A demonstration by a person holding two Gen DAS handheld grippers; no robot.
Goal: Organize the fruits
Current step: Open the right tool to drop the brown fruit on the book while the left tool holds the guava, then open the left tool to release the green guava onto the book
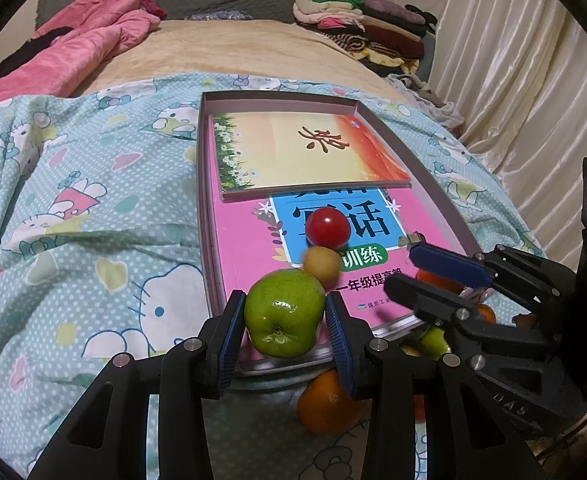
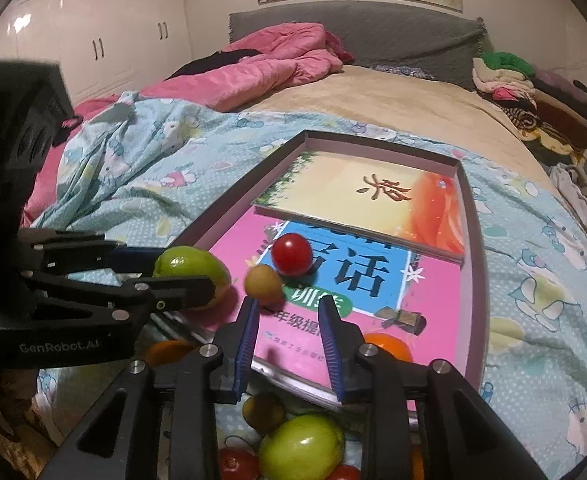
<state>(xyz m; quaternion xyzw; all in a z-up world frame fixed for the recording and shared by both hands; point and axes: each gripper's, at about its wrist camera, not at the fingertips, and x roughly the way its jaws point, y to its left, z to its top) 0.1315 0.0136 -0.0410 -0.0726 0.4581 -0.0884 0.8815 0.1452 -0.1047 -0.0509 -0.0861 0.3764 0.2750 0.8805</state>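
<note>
The left gripper (image 1: 285,320) is clamped on a round green apple-like fruit (image 1: 283,312), blue ribbed pads (image 1: 231,332) pressing both its sides. The fruit is tipped so its dimpled blossom end faces back toward the left wrist camera, core axis running roughly along the fingers. It hangs over the near edge of a pink workbook with a blue title panel (image 1: 253,248), which lies in a shallow grey-walled cardboard tray (image 1: 203,168) on the teal cat-print quilt (image 1: 93,200).

On that workbook sit a small red cherry tomato (image 1: 327,227) and, touching its near side, a little tan round fruit (image 1: 321,265).

The right gripper (image 2: 289,320) has its fingers slightly apart with nothing between them. The tan fruit (image 2: 263,285) sits just beyond the tip of its left finger, and I can't tell if they touch.

More fruit lies on the quilt below the tray: an orange (image 1: 325,404), another green one (image 2: 299,448), some red ones (image 2: 237,464).
</note>
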